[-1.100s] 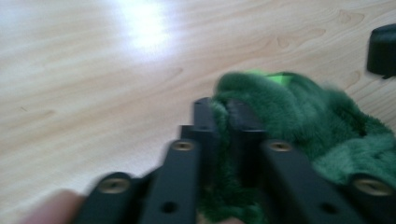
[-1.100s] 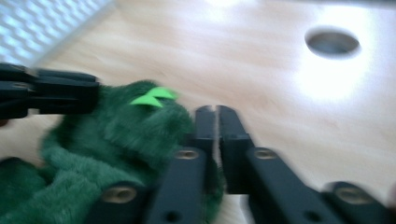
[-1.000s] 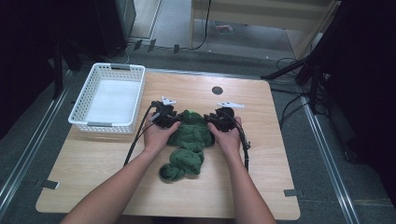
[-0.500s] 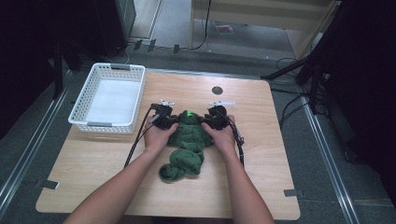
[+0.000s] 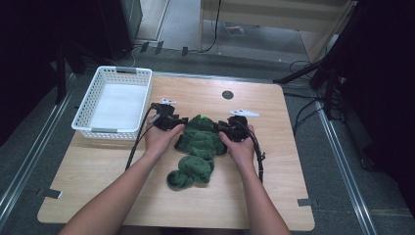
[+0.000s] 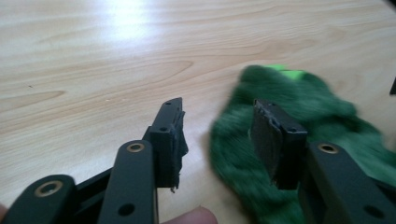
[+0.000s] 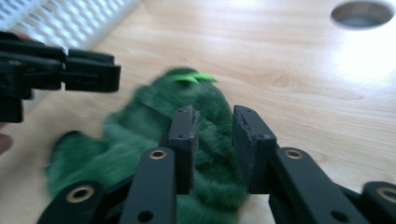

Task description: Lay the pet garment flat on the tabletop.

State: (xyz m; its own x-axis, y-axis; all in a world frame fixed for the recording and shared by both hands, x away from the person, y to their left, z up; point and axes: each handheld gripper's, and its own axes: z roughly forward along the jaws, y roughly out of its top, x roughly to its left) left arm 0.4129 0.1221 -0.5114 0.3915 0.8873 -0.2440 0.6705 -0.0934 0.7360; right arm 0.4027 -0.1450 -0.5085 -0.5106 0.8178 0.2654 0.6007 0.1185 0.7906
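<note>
On the table: pretty much dead center of the wooden table [image 5: 274,196] sits a fuzzy dark green garment [image 5: 198,149], all bunched up, looks like a fleece thing with a bright green tag [image 7: 190,77] at the far end.

Garment layout: bigger lump up top between the two hands, smaller rolled lump trailing off toward the person's side. It rests on the table, not lifted as far as I can tell.

Left gripper: the left gripper [image 6: 217,135] is at the left edge of the garment. Jaws have just been opening and now stand partly apart. Its own view has one jaw over bare wood and the other in front of the green fabric, with only an edge of the cloth in the gap, so nothing's pinched.

Right gripper: the right gripper [image 7: 212,142] is on the right side of the lump. Jaws fairly narrow, just been closing a bit more, with green fleece bunched up between them. Looks like it's got a fold of the garment clamped.

Hands: both hands wrap the gripper bodies, forearms coming in from the near edge, cables trailing back.

Other stuff: white plastic basket [image 5: 85,115] at the table's far left corner, well apart from the garment. Round cable hole [image 5: 227,94] near the far edge.
</note>
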